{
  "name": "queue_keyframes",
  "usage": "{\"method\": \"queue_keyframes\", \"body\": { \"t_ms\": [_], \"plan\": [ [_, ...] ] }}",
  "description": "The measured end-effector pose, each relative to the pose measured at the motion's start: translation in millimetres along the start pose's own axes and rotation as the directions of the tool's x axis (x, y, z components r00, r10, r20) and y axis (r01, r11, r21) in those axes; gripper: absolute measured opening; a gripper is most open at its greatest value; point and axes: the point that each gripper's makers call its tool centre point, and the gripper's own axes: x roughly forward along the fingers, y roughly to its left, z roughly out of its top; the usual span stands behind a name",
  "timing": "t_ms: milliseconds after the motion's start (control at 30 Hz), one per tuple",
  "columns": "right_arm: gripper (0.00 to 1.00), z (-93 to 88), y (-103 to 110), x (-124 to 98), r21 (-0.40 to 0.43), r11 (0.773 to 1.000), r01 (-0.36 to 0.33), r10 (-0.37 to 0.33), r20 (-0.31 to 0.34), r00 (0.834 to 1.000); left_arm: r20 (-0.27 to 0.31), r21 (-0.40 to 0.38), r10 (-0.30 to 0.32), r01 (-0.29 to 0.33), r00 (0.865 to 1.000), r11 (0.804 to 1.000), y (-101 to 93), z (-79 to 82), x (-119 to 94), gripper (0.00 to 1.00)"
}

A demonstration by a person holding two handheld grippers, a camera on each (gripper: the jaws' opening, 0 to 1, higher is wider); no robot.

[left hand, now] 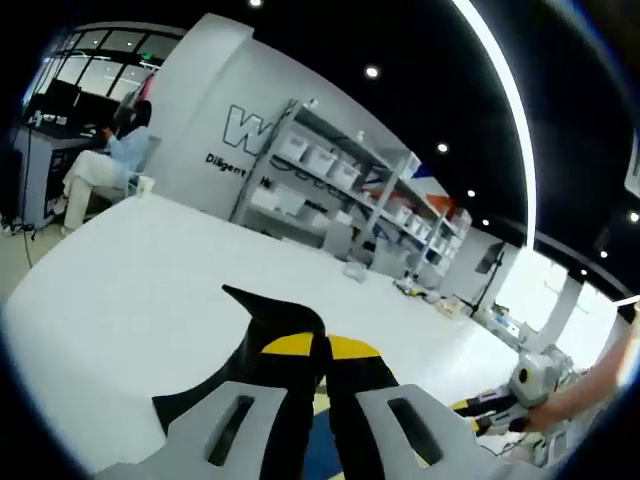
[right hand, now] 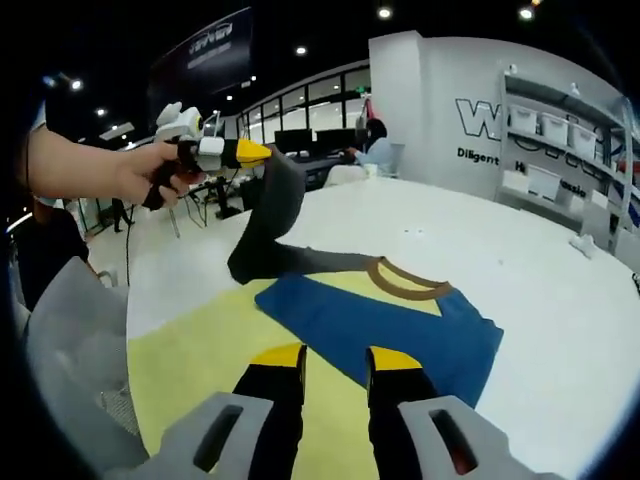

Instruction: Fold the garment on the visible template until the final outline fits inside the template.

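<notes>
A blue T-shirt (right hand: 400,325) with a brown collar (right hand: 405,282) lies on a yellow template (right hand: 200,350) on the white table (right hand: 530,250). Its dark grey sleeve (right hand: 268,215) is pulled up off the table. My left gripper (right hand: 252,152), held in a hand, is shut on the sleeve's top end. In the left gripper view, the same dark cloth (left hand: 275,320) drapes over my left gripper's (left hand: 322,348) closed yellow tips. My right gripper (right hand: 336,357) hovers open over the template near the shirt's hem, holding nothing. It also appears as the right gripper (left hand: 497,405) in a hand.
Metal shelves (left hand: 340,190) with white bins stand behind the table's far edge. A person (left hand: 105,160) sits at a desk beyond the far corner. Bare white tabletop (left hand: 130,290) spreads around the template. Grey cloth (right hand: 60,330) fills the near left.
</notes>
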Motion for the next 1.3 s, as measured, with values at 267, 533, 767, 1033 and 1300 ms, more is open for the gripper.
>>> {"method": "queue_keyframes", "body": {
  "t_ms": [267,533,767,1033,1300],
  "plan": [
    [0.19,-3.7,-6.0,-3.6,0.019,1.000,0.009,-0.009,0.003,1.000,-0.021,0.007,-0.075,0.075,0.997,0.997,-34.2,-10.3,32.6,0.00],
    [0.19,-8.7,-13.9,-10.2,0.033,0.999,0.024,-0.025,0.003,1.000,-0.085,0.042,-0.142,0.146,0.986,0.988,-74.8,-38.7,67.3,0.00],
    [0.19,-15.1,-21.1,-16.9,0.046,0.998,0.041,-0.040,-0.007,0.999,-0.162,0.066,-0.158,0.170,0.974,0.983,-98.1,-75.2,91.7,0.00],
    [0.19,-16.1,-25.1,-19.6,0.048,0.998,0.048,-0.048,-0.011,0.999,-0.257,0.099,-0.168,0.199,0.952,0.975,-115.6,-113.1,110.2,0.00],
    [0.19,-21.2,-30.6,-23.1,0.058,0.996,0.062,-0.061,-0.016,0.998,-0.341,0.103,-0.172,0.219,0.924,0.970,-121.6,-148.4,115.9,0.00]
  ]
}}
